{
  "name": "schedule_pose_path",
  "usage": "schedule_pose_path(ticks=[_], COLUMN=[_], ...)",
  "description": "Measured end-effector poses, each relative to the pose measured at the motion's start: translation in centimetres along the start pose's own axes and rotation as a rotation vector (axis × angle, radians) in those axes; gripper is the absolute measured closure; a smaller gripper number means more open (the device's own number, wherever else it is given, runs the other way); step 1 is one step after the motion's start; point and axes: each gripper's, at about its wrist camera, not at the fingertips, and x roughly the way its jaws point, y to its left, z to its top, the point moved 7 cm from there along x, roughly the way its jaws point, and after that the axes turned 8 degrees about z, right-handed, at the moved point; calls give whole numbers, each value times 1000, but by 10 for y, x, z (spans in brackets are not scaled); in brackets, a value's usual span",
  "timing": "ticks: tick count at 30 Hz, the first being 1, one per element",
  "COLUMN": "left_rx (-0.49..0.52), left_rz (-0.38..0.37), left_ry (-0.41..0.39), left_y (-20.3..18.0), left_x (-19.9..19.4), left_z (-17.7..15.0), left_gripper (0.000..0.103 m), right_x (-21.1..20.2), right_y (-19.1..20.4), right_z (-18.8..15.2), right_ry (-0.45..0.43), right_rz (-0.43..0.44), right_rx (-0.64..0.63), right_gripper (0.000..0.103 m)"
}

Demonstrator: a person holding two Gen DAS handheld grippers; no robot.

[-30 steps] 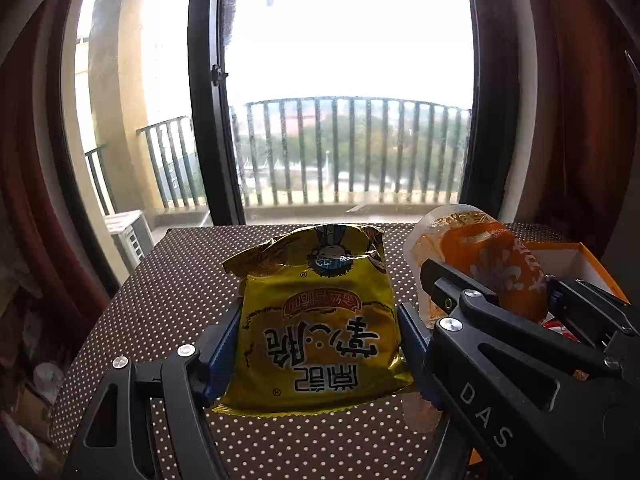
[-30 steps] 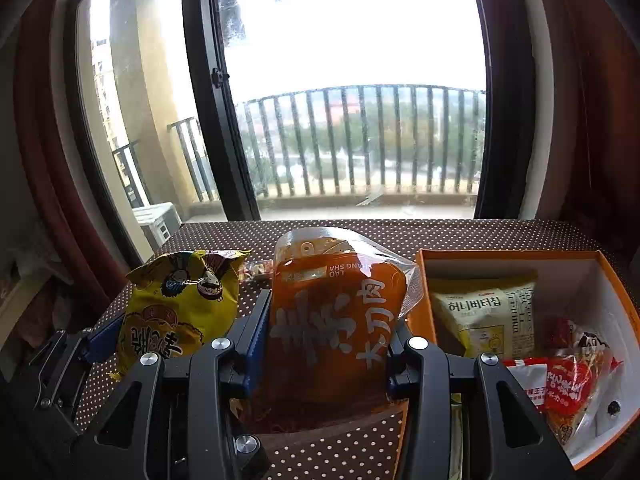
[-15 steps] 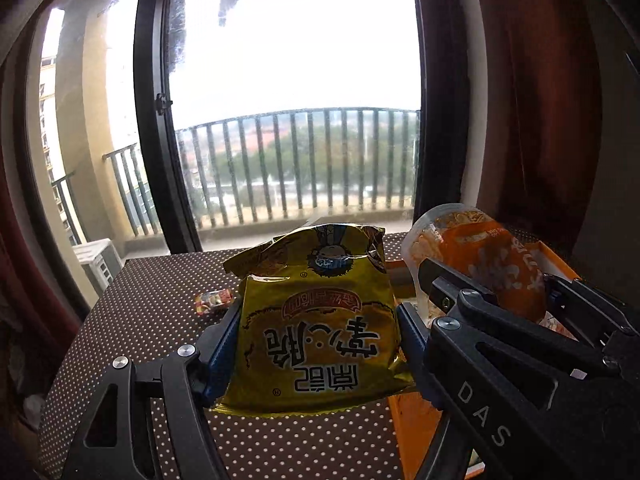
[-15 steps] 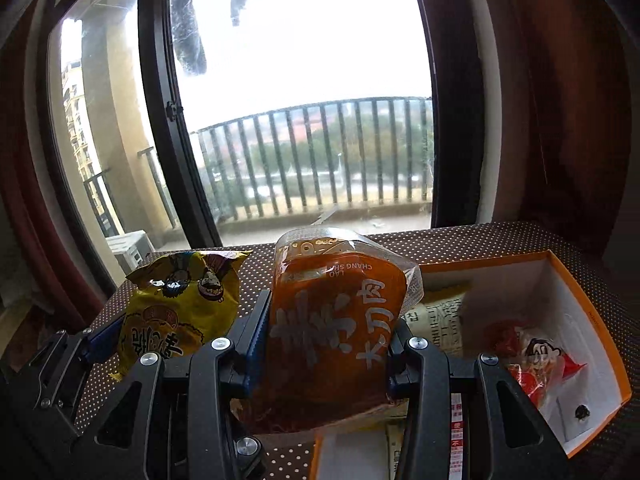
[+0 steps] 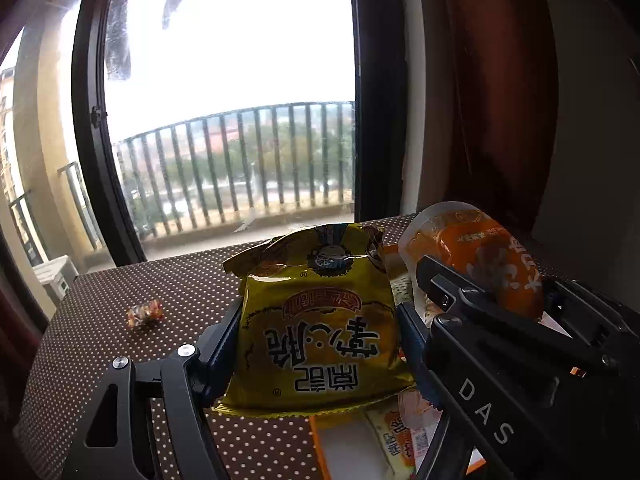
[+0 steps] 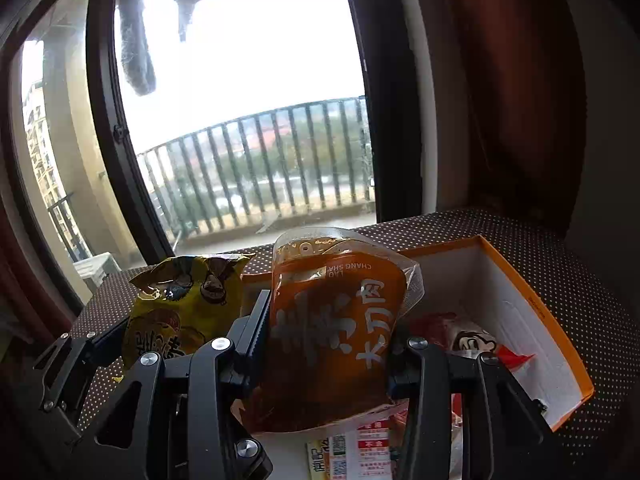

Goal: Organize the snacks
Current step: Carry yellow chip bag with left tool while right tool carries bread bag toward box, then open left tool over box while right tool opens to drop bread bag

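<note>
My left gripper (image 5: 320,340) is shut on a yellow snack bag (image 5: 320,320), held upright above the left edge of the orange box (image 5: 320,448). My right gripper (image 6: 328,344) is shut on an orange snack pouch (image 6: 332,332), held upright over the orange box (image 6: 536,304) with its white inside. The yellow snack bag (image 6: 180,308) shows at the left of the right wrist view, and the orange pouch (image 5: 488,256) at the right of the left wrist view. Several snack packets (image 6: 472,340) lie in the box.
The brown dotted tablecloth (image 5: 120,344) covers the table, with a small wrapped candy (image 5: 145,313) lying on it at the left. A balcony window (image 5: 240,120) stands behind the table and a dark curtain (image 6: 520,100) hangs at the right.
Both grippers have moved right with their bags, so the box now lies beneath them. The small candy has come into the left wrist view. Both grips are unchanged.
</note>
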Motion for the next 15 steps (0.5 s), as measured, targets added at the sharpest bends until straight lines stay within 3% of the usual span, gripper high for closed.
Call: schedule_pose_path(ticks=[5,8,15], left_rx=[25,27,70], left_rz=[-62,-137,-161], left_ry=[25,86,139], left_y=[-22,-36,-53], left_x=[12,24,44], left_z=[0,-5,-16], left_gripper=[29,28,28], right_x=[-5,-7,-2], right_y=[-23,-35,-54], right_z=[-4,-6,-18], right_ry=[0,0,40], right_rz=[-41,-54,-85], right_rx=[36,57,103], right_gripper=[55,56,57])
